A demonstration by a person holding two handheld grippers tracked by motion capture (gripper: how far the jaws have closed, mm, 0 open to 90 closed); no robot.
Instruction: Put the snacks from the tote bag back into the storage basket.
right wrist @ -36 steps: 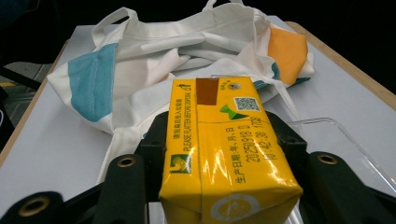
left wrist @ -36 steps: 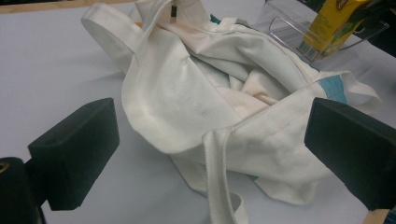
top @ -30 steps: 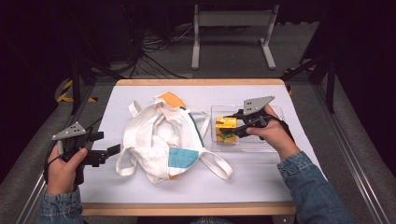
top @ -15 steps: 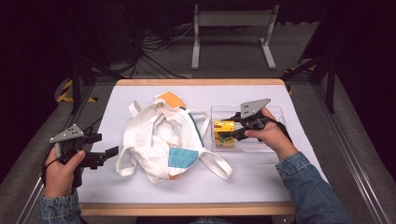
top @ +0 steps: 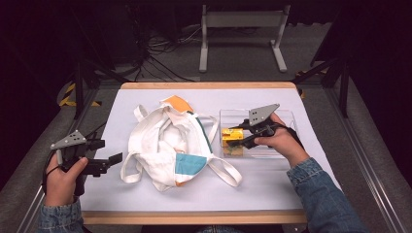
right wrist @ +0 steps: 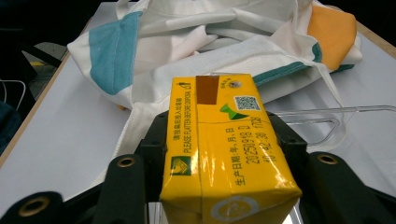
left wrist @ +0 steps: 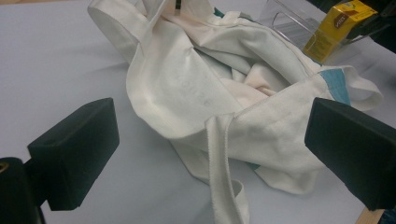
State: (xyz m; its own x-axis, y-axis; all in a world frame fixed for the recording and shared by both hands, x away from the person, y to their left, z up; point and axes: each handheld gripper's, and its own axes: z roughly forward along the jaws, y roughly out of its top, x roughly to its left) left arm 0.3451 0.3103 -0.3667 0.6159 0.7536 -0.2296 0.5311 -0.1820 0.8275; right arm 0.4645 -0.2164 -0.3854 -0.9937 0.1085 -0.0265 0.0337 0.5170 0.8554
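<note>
Right gripper view showed the right gripper (right wrist: 219,154) clamping 1 yellow carton (right wrist: 222,154); the left gripper (left wrist: 210,154) gaped wide beside the cloth bag (left wrist: 219,93), best used to open its mouth.

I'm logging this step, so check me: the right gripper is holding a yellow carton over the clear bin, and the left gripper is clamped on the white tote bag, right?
Not quite. The left gripper is open, its jaws spread and off the white tote bag, as the left gripper view shows. The rest stands: the right gripper holds the yellow carton over the clear bin.
</note>
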